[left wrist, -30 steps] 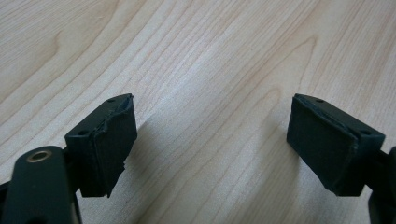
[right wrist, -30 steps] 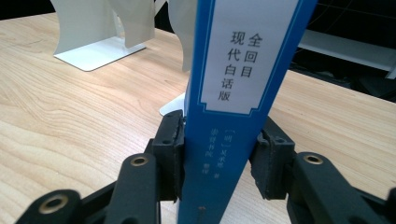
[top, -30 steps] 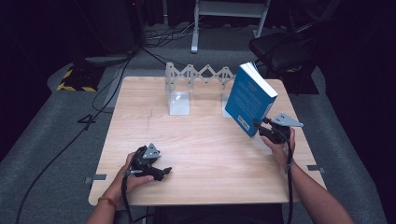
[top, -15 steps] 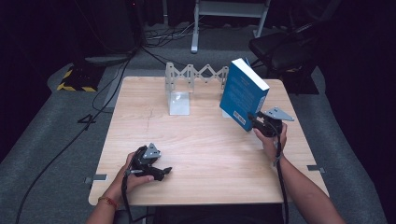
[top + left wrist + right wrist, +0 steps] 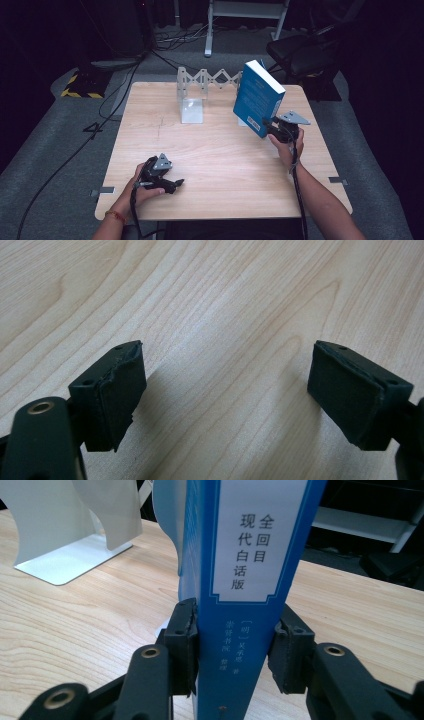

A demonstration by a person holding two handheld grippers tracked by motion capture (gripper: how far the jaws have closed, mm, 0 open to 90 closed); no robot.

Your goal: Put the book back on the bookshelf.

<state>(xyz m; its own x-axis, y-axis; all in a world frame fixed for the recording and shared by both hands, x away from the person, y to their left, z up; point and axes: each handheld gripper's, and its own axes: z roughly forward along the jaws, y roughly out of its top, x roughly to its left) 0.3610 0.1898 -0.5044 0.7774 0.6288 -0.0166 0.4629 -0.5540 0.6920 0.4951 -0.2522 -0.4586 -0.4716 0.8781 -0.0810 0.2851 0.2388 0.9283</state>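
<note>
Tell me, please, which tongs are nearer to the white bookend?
Right. The right tongs, clamped on the blue book, are right of the white bookend; the left tongs lie farther off at the table's near edge.

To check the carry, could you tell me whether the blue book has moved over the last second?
Yes: the blue book, clamped in the right gripper, has shifted left, closer to the white bookend.

In the high view the pale wooden tabletop point(image 5: 220, 150) is evenly lit from above, while the floor and the room around it stay very dark. This view is soft and a little grainy. The left gripper view is bright and sharp on the wood grain, with soft shadows under the black pads. In the right gripper view the thick blue book point(image 5: 245, 580) is clear; the background is slightly blurred.
</note>
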